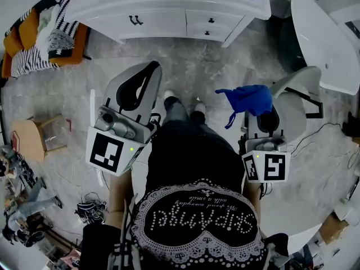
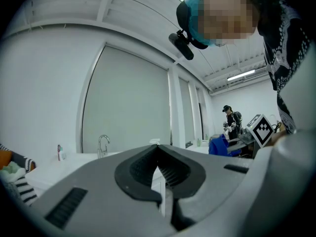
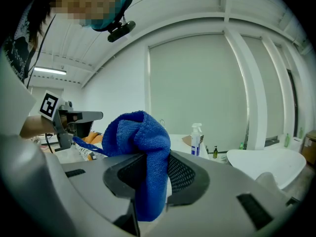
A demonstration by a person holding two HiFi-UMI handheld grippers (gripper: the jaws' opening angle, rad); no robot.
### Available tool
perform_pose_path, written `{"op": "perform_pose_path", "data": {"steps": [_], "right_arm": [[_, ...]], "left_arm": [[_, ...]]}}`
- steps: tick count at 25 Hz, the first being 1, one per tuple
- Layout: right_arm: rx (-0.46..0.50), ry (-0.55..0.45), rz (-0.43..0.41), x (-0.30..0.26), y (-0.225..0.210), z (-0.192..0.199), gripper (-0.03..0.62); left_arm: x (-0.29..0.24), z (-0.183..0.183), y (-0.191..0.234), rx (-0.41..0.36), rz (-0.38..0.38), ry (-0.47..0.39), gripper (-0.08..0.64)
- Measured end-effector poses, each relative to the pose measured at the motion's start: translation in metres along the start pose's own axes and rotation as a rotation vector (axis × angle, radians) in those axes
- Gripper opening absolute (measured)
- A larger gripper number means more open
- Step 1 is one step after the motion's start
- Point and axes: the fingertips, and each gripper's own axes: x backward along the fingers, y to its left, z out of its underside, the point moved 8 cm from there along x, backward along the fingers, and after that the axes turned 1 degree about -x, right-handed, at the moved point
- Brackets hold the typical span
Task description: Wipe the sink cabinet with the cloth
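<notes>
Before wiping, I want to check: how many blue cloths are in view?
1. The cloth is pinched in the right gripper, raised in front of the cabinet. The left gripper is shut and holds none. Others may be hidden.

The cloth (image 3: 143, 147) between my right gripper's (image 3: 150, 177) grey jaws is deep blue. Ahead of both grippers the sink cabinet (image 1: 163, 4) is white with black handles (image 1: 135, 20). Out past my left gripper (image 2: 160, 177), also grey, is an orange seat (image 1: 19, 35) with black-and-white stripes.

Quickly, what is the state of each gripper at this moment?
Left gripper: shut, nothing between the jaws.
Right gripper: shut on the blue microfibre cloth.
</notes>
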Motion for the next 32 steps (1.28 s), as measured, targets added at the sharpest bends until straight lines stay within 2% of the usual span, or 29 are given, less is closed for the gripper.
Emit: {"op": "perform_pose_path", "data": {"steps": [32], "right_arm": [[0.039, 0.001, -0.042, 0.018, 0.004, 0.006, 0.117]], "left_arm": [[0.016, 0.002, -0.028, -0.007, 0.000, -0.012, 0.003]]}}
